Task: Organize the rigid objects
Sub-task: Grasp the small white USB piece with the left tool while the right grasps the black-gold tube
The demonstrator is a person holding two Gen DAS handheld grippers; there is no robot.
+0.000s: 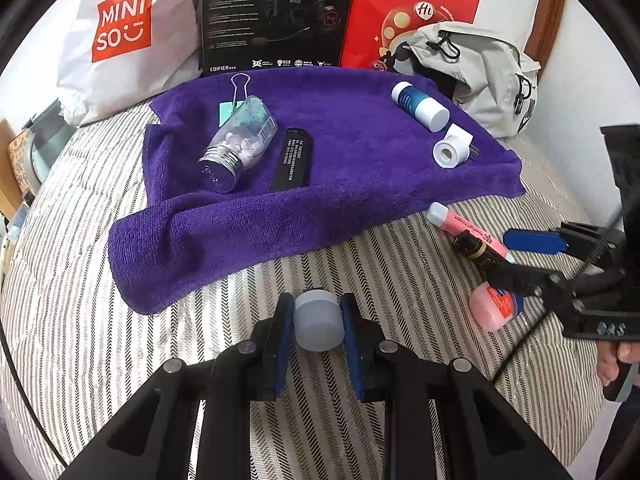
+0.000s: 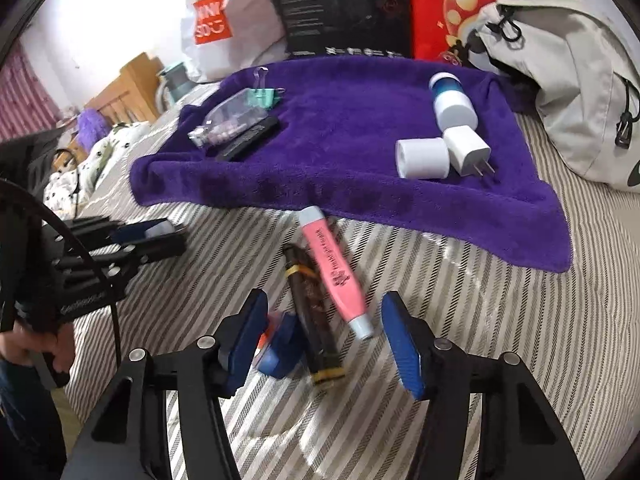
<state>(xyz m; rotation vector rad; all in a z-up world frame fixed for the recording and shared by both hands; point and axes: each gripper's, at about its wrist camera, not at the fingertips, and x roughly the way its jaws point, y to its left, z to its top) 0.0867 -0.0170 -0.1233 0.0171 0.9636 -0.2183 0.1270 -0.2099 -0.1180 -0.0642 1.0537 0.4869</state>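
My left gripper [image 1: 316, 322] is shut on a small pale grey jar [image 1: 319, 326], held just above the striped bedding in front of the purple towel [image 1: 320, 208]. On the towel lie a clear bottle with a metal cap [image 1: 240, 144], a black flat device [image 1: 292, 158], a binder clip [image 1: 236, 92], a blue-and-white bottle [image 1: 420, 106], a white roll [image 1: 452, 150] and a white charger plug [image 2: 466, 150]. My right gripper [image 2: 326, 332] is open low over the bedding. Between its fingers lie a dark tube [image 2: 312, 320], a pink tube [image 2: 332, 272] and a blue-lidded pink jar [image 2: 280, 348].
Behind the towel stand a white shopping bag [image 1: 120, 40], a black box [image 1: 276, 16] and a red bag [image 1: 412, 12]. A grey backpack [image 1: 480, 76] slumps at the back right. The striped bedding [image 1: 360, 280] spreads around the towel. A hand [image 1: 616, 360] holds the right gripper's handle.
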